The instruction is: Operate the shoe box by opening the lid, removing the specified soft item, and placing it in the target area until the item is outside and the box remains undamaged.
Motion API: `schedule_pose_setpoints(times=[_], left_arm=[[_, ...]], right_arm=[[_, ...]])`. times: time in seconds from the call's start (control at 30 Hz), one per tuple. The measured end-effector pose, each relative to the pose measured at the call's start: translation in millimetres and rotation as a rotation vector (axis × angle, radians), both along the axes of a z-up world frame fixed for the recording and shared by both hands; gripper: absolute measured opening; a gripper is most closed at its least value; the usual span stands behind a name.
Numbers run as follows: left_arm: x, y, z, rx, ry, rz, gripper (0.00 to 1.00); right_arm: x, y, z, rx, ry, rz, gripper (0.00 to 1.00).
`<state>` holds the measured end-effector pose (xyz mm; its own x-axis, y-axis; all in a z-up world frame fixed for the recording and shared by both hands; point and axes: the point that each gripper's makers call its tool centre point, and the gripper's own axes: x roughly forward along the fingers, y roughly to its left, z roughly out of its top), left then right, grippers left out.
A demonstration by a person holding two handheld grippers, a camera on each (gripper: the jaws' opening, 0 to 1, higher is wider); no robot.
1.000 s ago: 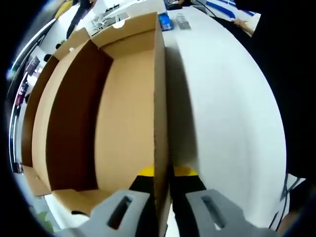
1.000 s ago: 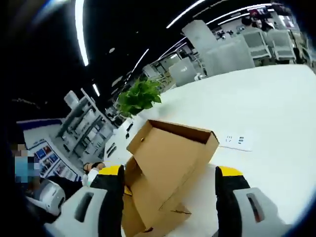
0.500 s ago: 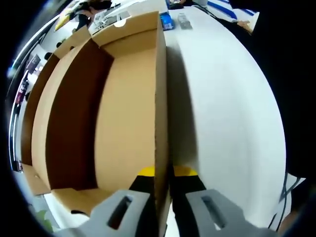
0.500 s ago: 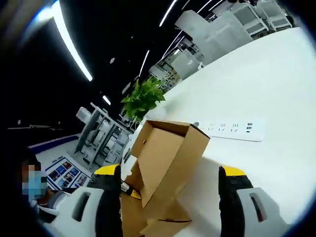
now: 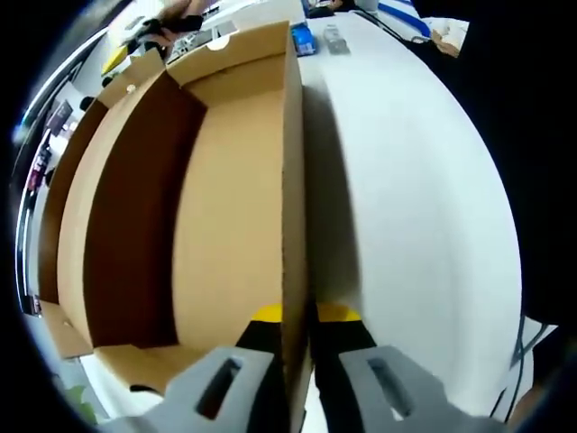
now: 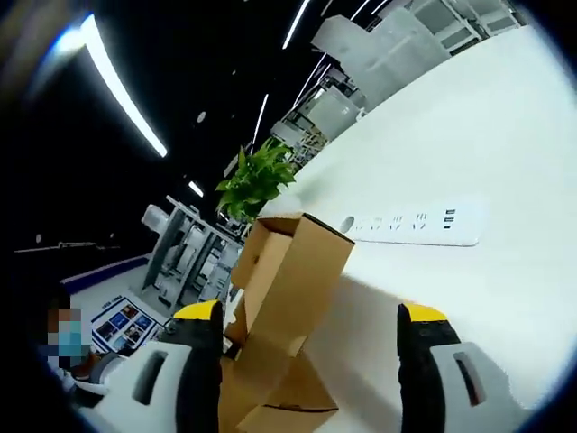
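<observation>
**Left jaws pinching the box wall, right jaws spread wide**

In my left gripper view, my left gripper point(image 5: 297, 316) has its yellow-tipped jaws pressed together on the thin cardboard wall of the shoe box point(image 5: 225, 207), one jaw inside and one outside. The box interior is open to me: tan floor, a darker brown far side, no lid over it. I cannot see any soft item inside from here. The box stands on a white table point(image 5: 415, 198); past its far end lie a small blue object point(image 5: 301, 40) and a grey one point(image 5: 334, 39) just beside it.

In my right gripper view, my right gripper point(image 6: 302, 320) has its jaws spread well apart, holding nothing. Between them the box shows as tilted brown cardboard panels, seen from outside. Beyond it a white power strip point(image 6: 410, 224) lies on the table, and a green potted plant point(image 6: 255, 180) stands farther back.
</observation>
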<state>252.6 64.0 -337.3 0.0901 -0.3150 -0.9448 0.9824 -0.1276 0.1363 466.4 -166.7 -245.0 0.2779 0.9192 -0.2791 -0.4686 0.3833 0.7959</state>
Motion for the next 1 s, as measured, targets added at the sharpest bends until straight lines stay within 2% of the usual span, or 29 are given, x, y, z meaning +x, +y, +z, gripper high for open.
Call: schedule_pose_setpoints(times=[0.1,0.27,0.33,0.47,0.67,0.73,0.77,0.87,1.0], left_arm=[[1.0,0.0,-0.1,0.0,-0.002,0.001,0.03],[2.6,0.6,-0.5,0.0,-0.003,0.002,0.03],[2.9,0.7,-0.6,0.001,-0.003,0.002,0.03],[3.5,1.1,-0.7,0.0,-0.004,0.0,0.03],[4.7,1.6,-1.3,0.0,-0.006,0.001,0.03],[4.5,1.5,-1.4,-0.001,-0.006,0.002,0.03],[4.5,1.5,-1.5,-0.001,-0.006,0.002,0.03],[3.8,1.1,-1.4,0.0,-0.006,0.003,0.03],[5.1,2.0,-1.9,0.0,-0.006,0.002,0.03]], right_arm=[[3.8,-2.0,-4.1,0.013,0.02,-0.008,0.82],[8.7,-4.4,-0.3,0.049,0.032,-0.01,0.81],[2.2,1.5,1.5,0.052,0.029,-0.01,0.8],[4.4,3.4,6.9,0.074,0.019,0.003,0.74],[3.9,7.9,2.5,0.093,0.056,0.005,0.75],[5.9,6.3,1.9,0.092,0.053,0.006,0.73],[-1.7,11.3,2.1,0.088,0.048,0.009,0.72],[-4.3,13.2,4.6,0.097,0.045,0.012,0.69],[5.2,8.0,5.9,0.11,0.038,0.008,0.66]])
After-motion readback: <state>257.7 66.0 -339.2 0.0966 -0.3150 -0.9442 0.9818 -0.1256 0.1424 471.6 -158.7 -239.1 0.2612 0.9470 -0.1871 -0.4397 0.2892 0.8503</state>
